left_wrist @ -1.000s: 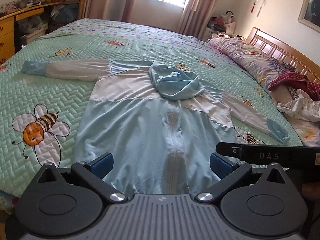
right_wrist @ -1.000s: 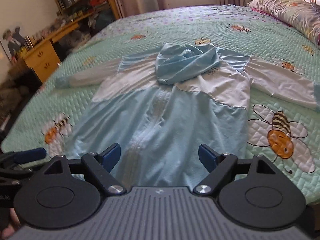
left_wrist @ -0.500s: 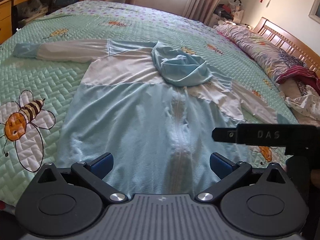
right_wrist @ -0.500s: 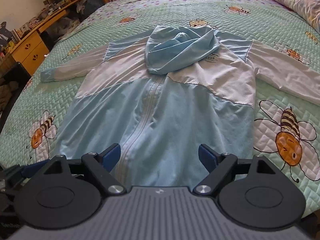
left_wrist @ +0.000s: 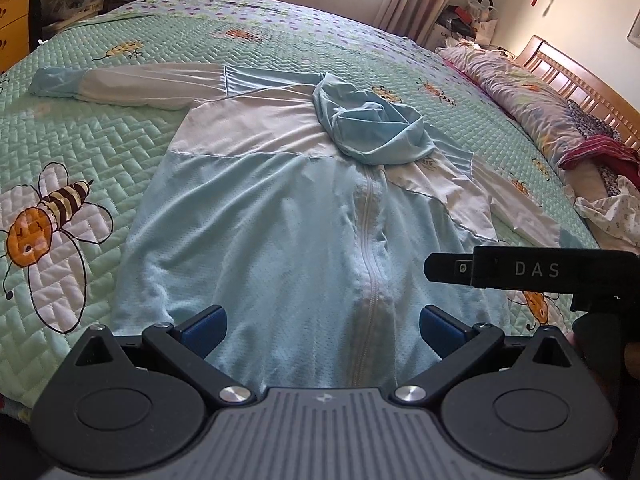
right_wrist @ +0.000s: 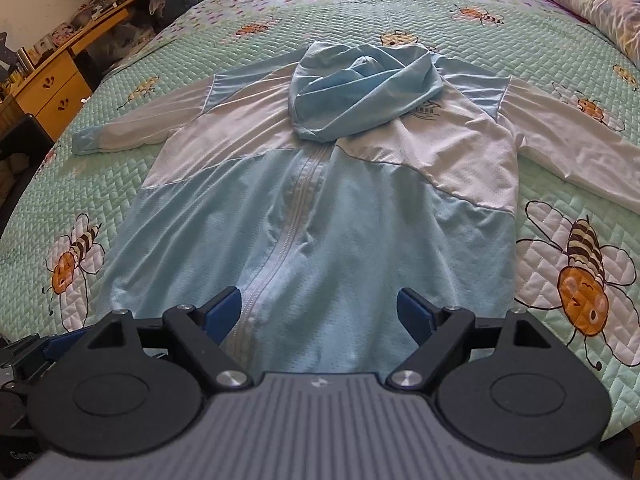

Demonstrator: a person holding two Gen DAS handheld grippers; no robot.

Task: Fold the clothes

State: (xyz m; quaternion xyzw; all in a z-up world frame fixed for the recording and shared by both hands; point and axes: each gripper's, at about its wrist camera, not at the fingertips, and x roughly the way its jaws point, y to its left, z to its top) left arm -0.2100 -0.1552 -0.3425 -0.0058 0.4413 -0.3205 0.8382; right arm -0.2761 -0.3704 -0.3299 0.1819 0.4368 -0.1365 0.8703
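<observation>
Left wrist view: hooded jacket (left_wrist: 280, 216) lies flat, zip up, on the bee quilt (left_wrist: 60, 152), sleeves spread, hood (left_wrist: 372, 132) flopped onto the chest. Left gripper (left_wrist: 322, 326) is spread wide and empty, just above the hem; right gripper (right_wrist: 320, 308) likewise, pads apart, nothing held. My read: folding hasn't started. Pinch a single edge layer at the hem corners or a sleeve cuff (right_wrist: 86, 142), lift low, carry across the zipper (right_wrist: 292, 216) line, keep tension even so the thin mesh doesn't bunch.
</observation>
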